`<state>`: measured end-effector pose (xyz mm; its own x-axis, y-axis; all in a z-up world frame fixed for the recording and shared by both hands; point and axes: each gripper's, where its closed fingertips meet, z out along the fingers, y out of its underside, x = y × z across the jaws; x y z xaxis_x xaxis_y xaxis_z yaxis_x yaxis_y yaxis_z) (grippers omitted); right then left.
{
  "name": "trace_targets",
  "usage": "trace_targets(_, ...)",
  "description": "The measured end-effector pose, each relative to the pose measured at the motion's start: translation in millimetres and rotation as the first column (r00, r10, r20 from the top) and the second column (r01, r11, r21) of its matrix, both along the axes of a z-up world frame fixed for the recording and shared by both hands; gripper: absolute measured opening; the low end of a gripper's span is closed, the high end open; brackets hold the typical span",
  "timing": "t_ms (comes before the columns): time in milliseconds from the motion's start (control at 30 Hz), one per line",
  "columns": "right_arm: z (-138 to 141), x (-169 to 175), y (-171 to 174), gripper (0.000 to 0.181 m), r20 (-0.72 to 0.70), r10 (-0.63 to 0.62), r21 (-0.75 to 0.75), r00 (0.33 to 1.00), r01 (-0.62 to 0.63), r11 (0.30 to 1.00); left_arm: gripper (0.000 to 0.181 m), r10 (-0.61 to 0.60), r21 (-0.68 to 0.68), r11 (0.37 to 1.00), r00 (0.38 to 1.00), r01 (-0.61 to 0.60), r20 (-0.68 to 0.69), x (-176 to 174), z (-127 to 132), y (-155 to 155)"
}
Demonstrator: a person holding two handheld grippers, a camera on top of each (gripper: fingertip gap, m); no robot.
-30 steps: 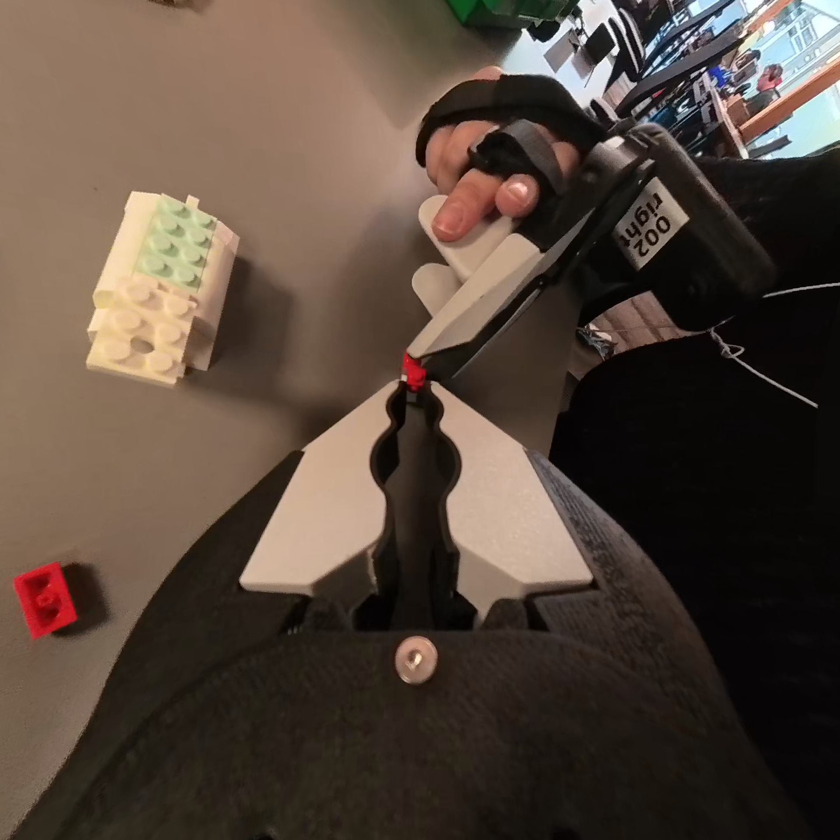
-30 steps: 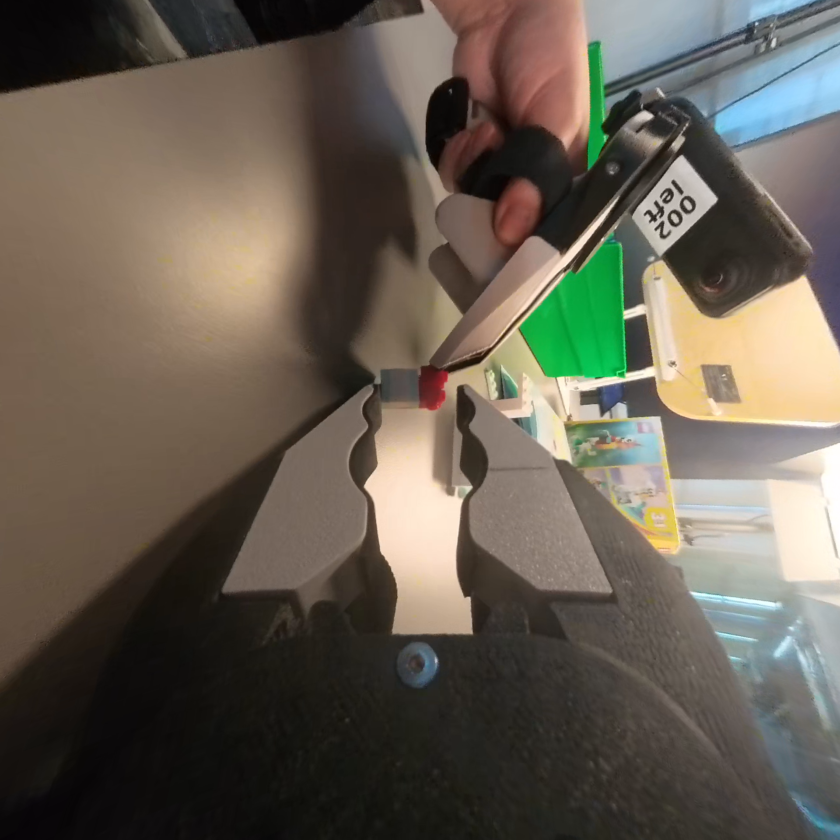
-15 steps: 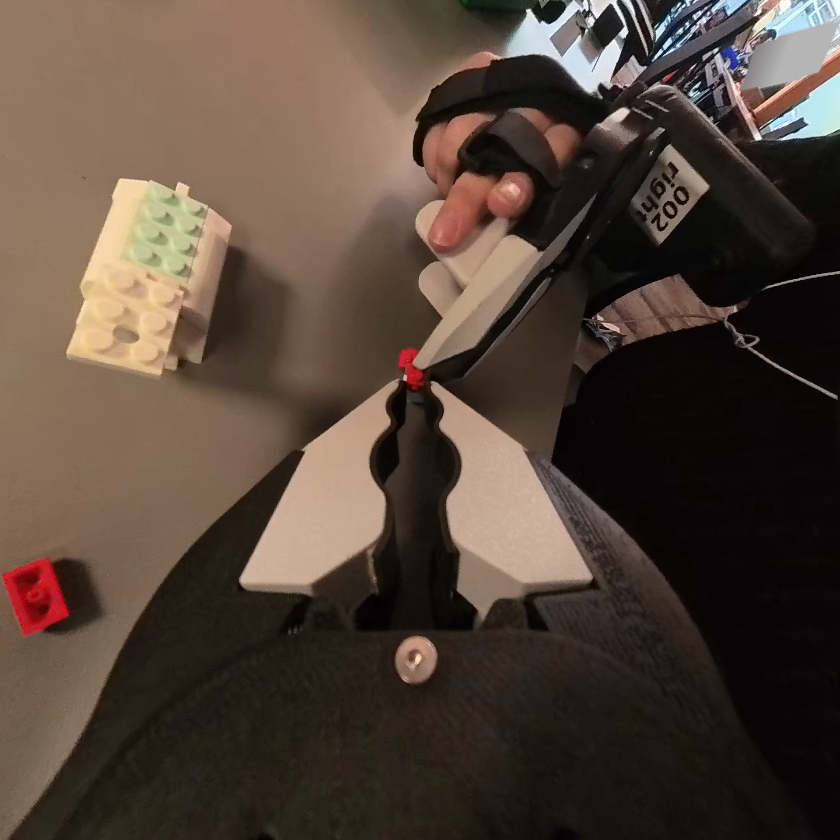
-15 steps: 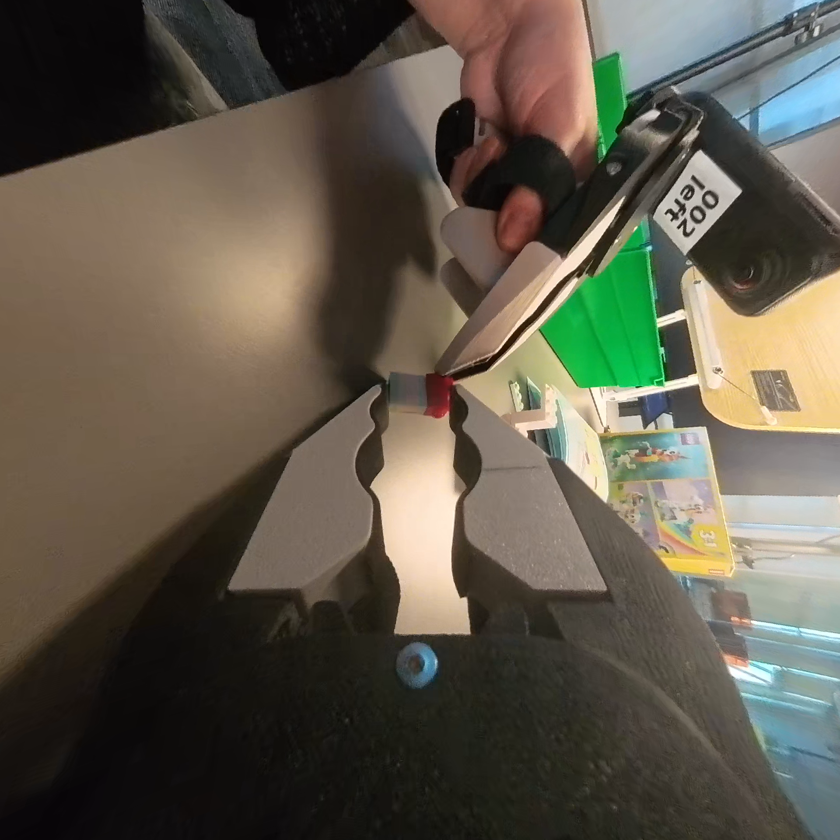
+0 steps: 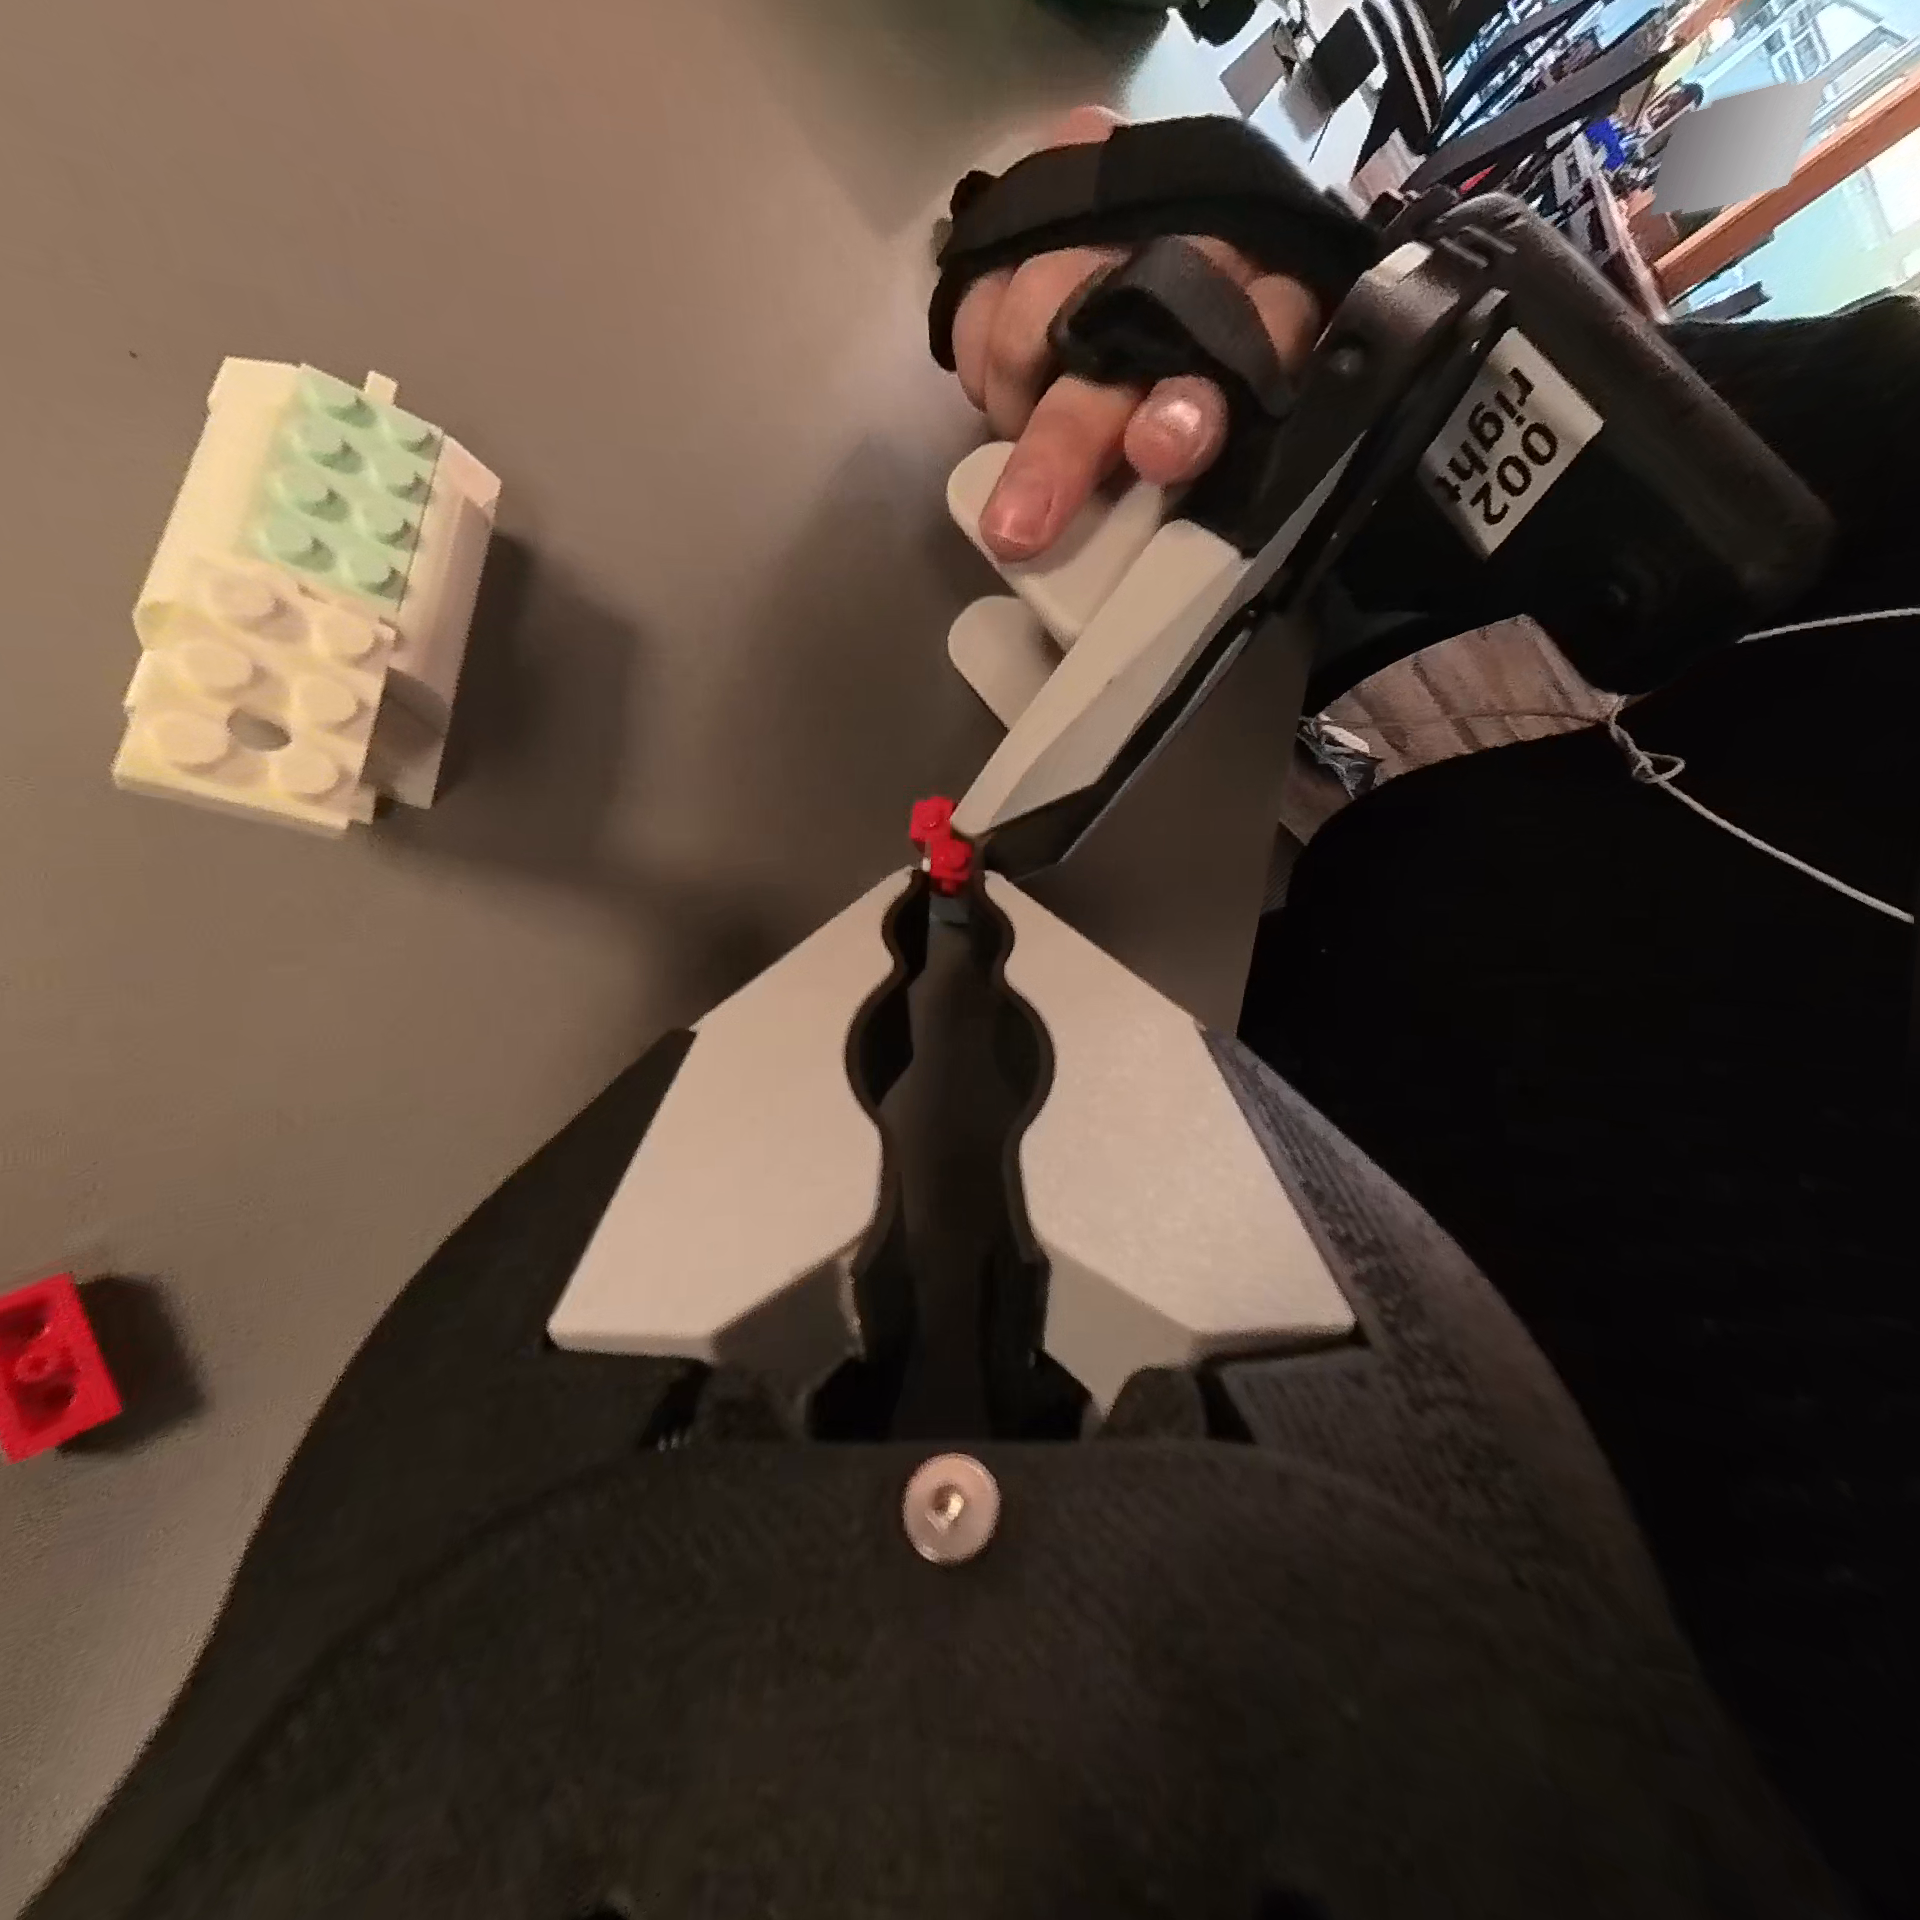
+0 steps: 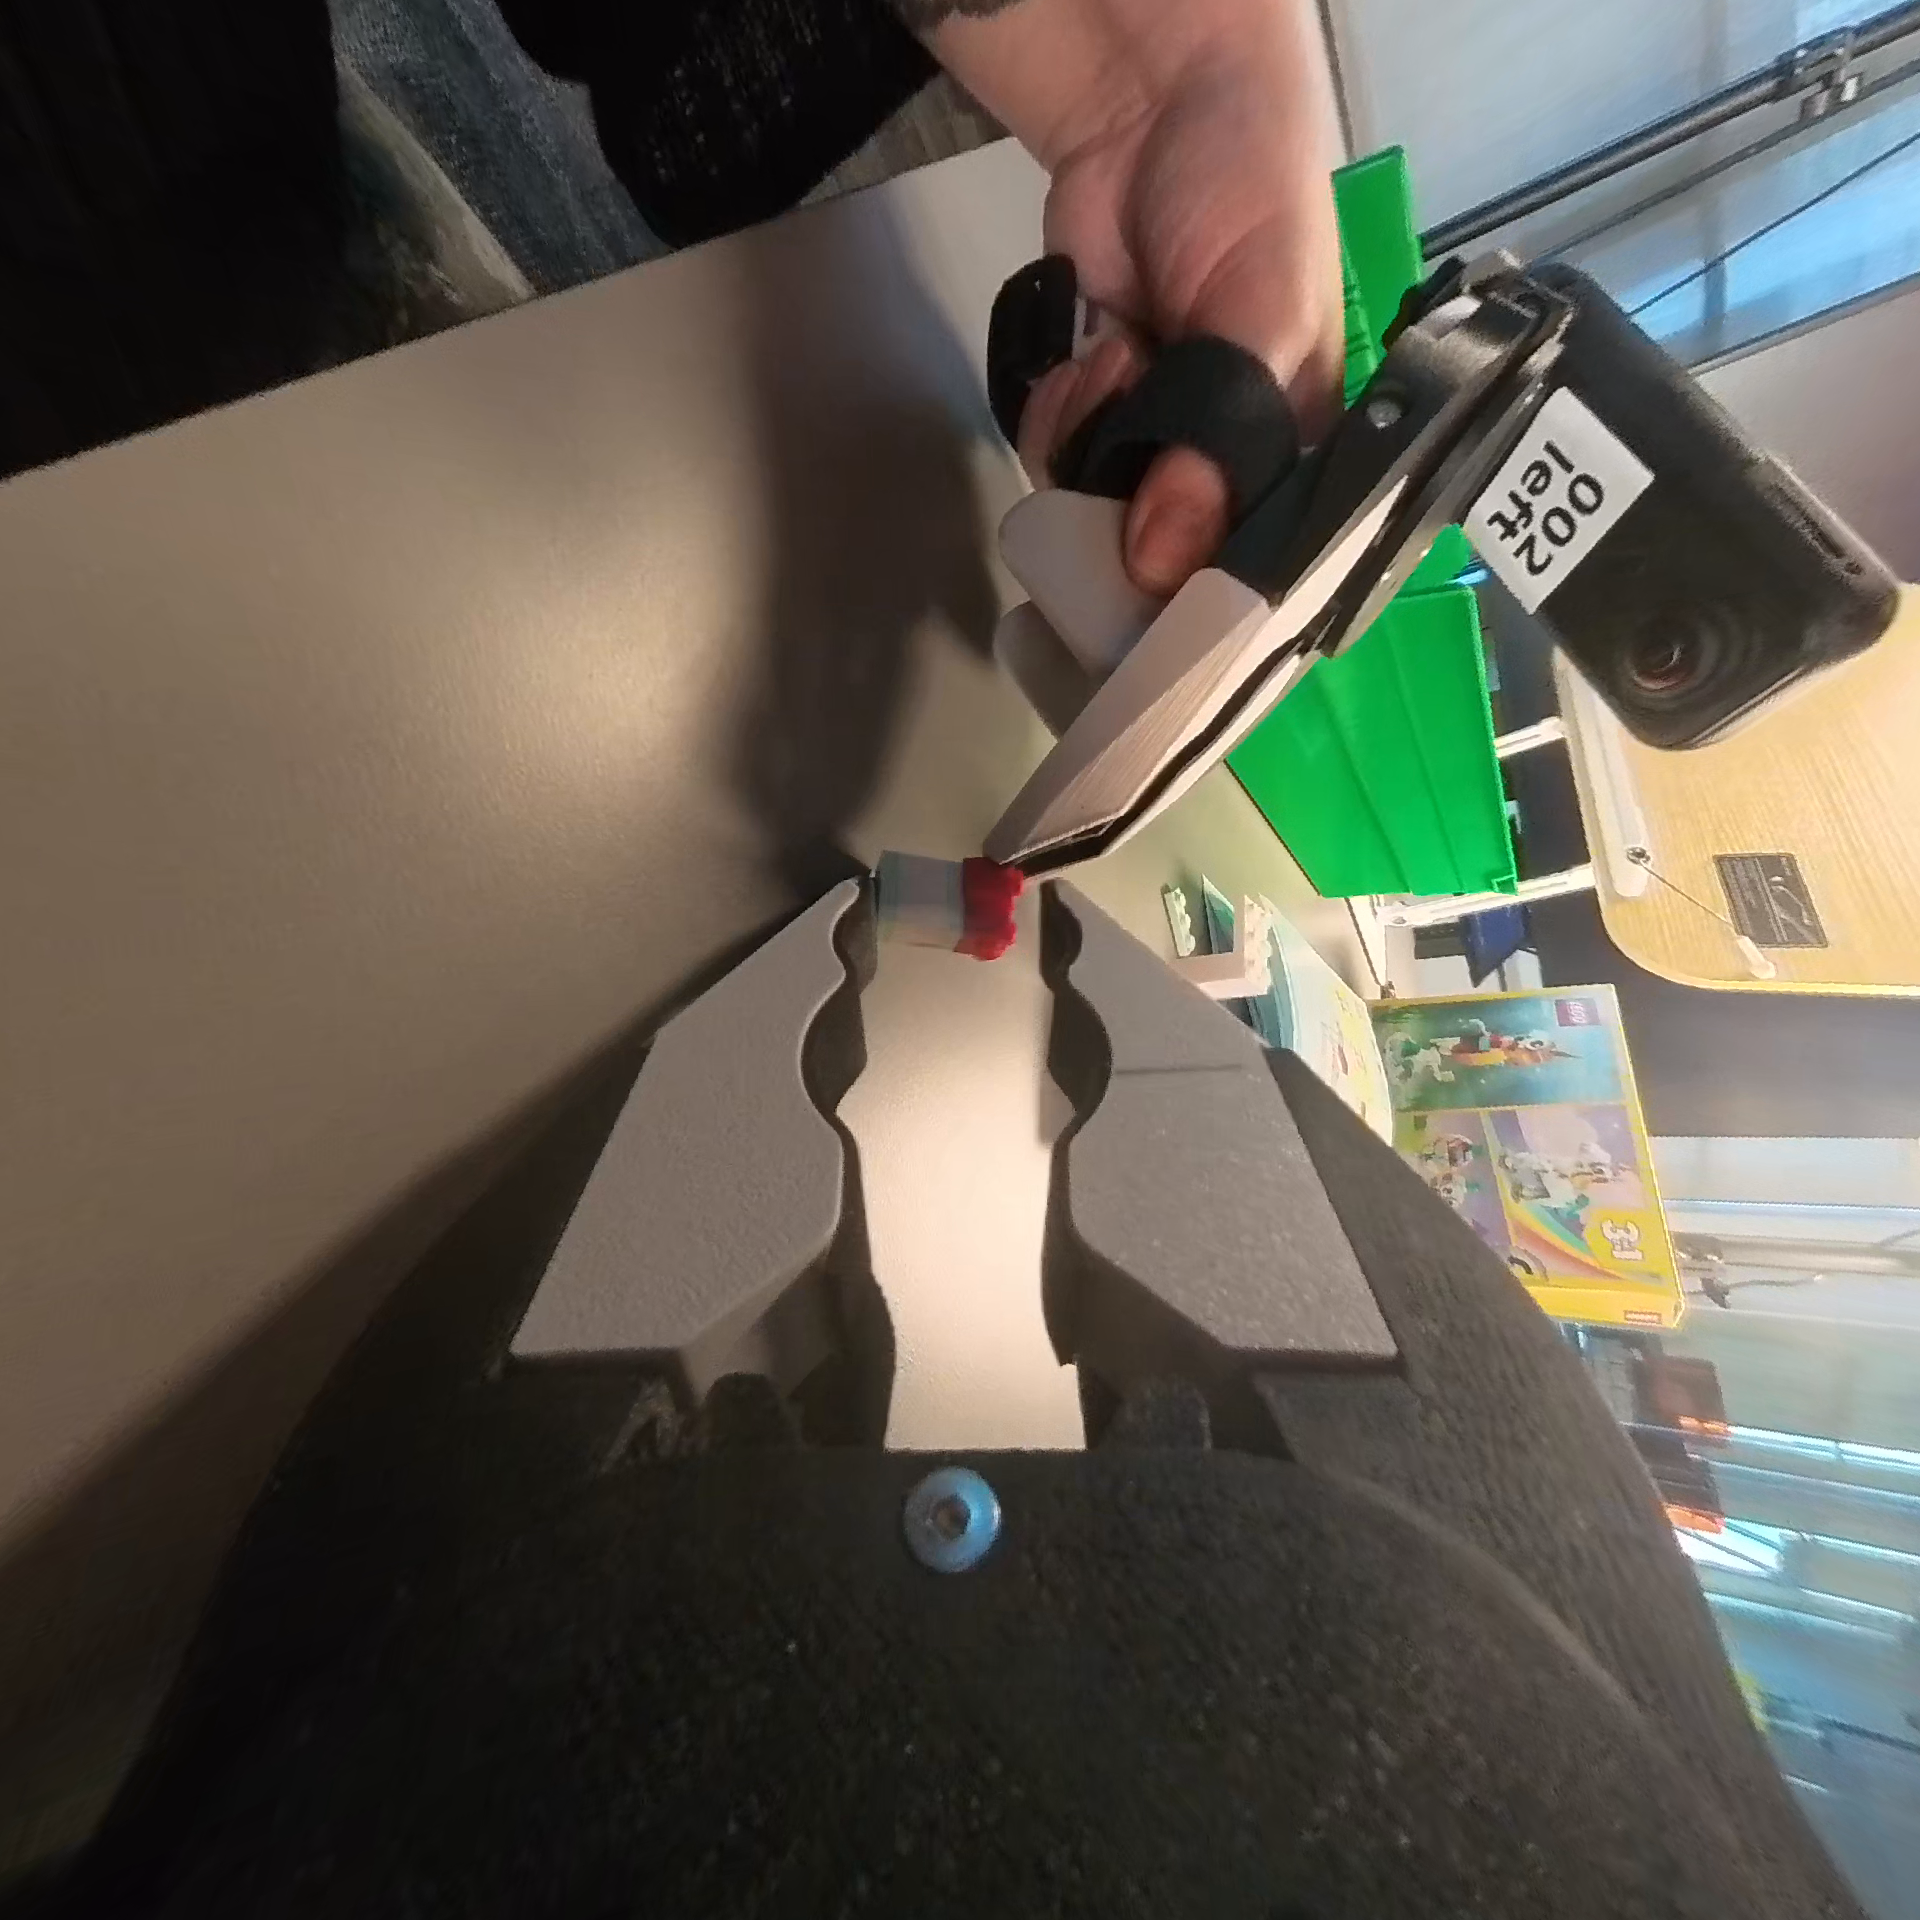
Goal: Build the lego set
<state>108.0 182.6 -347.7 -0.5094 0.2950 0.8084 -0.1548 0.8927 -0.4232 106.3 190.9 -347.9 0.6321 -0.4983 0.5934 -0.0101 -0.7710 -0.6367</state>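
A small grey piece with a red studded piece on its end (image 6: pixel 940 909) hangs in the air between the two grippers. My left gripper (image 5: pixel 948 883) is shut on it, and only the red studs (image 5: pixel 940 842) poke out past its tips. My right gripper (image 6: pixel 951 899) straddles the piece lengthwise. One finger touches the grey end, and a thin gap shows at the red end. The left gripper (image 6: pixel 1013 847) comes in from the upper right onto the red end. In the left wrist view the right gripper (image 5: pixel 982 826) meets the studs from the upper right.
A white and mint-green brick build (image 5: pixel 301 592) and a loose red brick (image 5: pixel 47 1361) lie on the grey table (image 5: pixel 312 1039). A green bin (image 6: pixel 1392 748), the set's box (image 6: pixel 1527 1153) and white pieces (image 6: pixel 1236 945) sit farther along the table. Less than 4 cm separates the two grippers' tips.
My right gripper's fingers closed onto the grey-and-red piece half a second ago and have since parted slightly. Both grippers shifted a little over the table; the white build sits lower in the left wrist view.
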Motion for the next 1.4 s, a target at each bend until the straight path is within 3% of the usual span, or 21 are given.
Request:
trace_targets(300, 0, -1, 0, 0.031, 0.012, -0.002, -0.013, 1.000, 0.002, 1.000, 0.006, -0.011, 0.001, 1.000, 1.000, 0.011, 0.021, 2, 2, -4)
trace_targets(900, -2, 2, -8, 0.028, -0.023, 0.059, 0.119, 0.998, -0.056, 0.991, 0.006, -0.060, -0.027, 0.998, 0.997, 0.061, 0.049, 7, 3, -12)
trace_targets(1233, -4, 3, -7, 0.023, 0.042, 0.041, 0.049, 0.998, -0.043, 0.998, 0.006, -0.054, -0.011, 0.998, 0.998, 0.054, 0.017, 7, 0, -13)
trace_targets(1400, -5, 4, -8, 0.023, 0.052, 0.053, 0.008, 0.997, -0.054, 0.999, 0.006, -0.034, -0.024, 0.999, 0.997, 0.036, 0.063, 8, -1, -13)
